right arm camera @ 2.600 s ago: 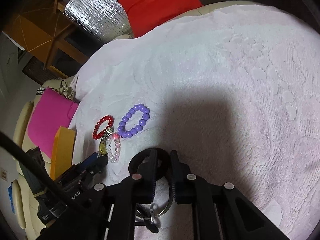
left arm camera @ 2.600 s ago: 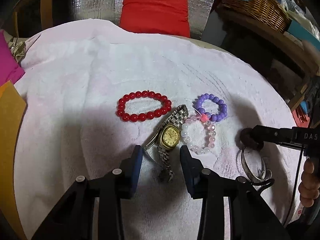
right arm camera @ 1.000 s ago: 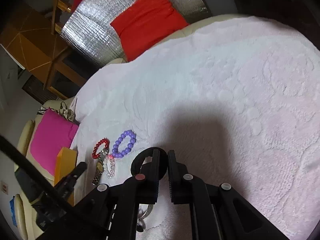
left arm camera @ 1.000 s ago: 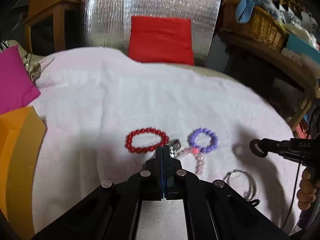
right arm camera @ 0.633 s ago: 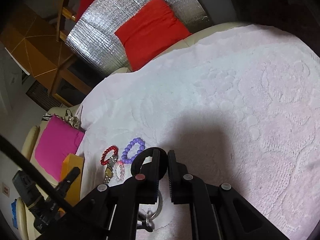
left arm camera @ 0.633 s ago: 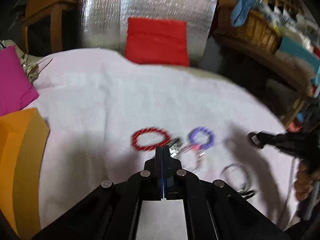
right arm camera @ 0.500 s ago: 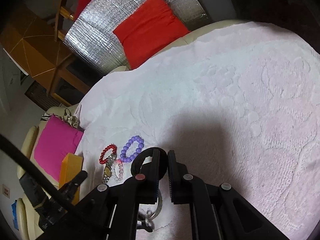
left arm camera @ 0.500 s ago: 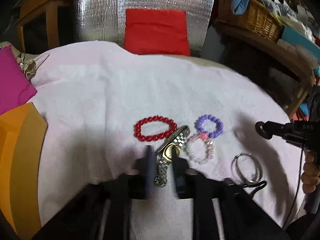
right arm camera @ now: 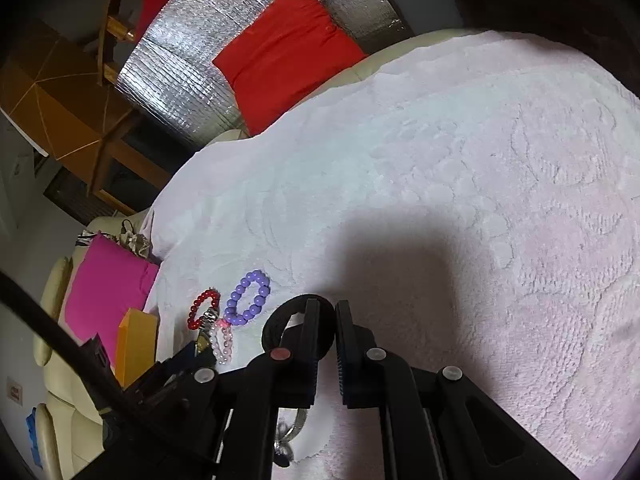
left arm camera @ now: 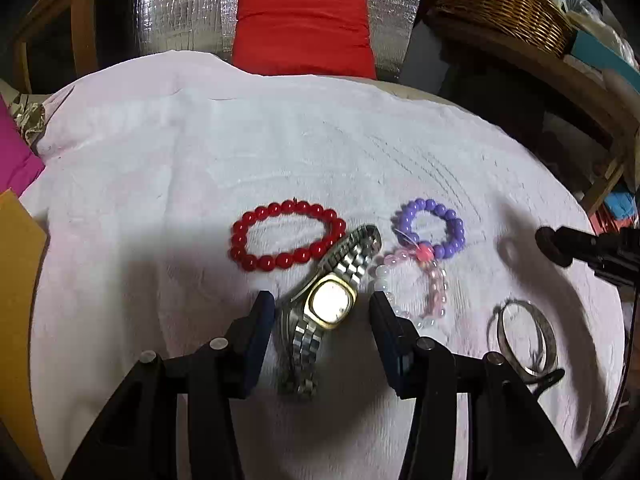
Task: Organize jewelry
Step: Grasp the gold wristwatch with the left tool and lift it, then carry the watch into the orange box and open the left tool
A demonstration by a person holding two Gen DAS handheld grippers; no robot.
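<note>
On the pale pink towel (left arm camera: 160,208) lie a red bead bracelet (left arm camera: 286,235), a silver and gold watch (left arm camera: 330,300), a purple bead bracelet (left arm camera: 432,227), a pink-white bead bracelet (left arm camera: 416,288) and a silver bangle (left arm camera: 524,336). My left gripper (left arm camera: 322,312) is open, its fingers on either side of the watch face, just above the towel. My right gripper (right arm camera: 327,320) is shut on a black ring-shaped band (right arm camera: 280,324), held above the towel to the right of the beads; it shows in the left wrist view (left arm camera: 554,246) too.
A red cushion (left arm camera: 302,32) and silver foil panel stand behind the towel. A wicker basket (left arm camera: 500,4) sits on a shelf at the back right. A pink cushion (right arm camera: 106,284) and an orange box (right arm camera: 134,344) lie to the left.
My left gripper was shut and raised, then opened and came down around the watch. The right gripper kept hold of the black band and barely moved.
</note>
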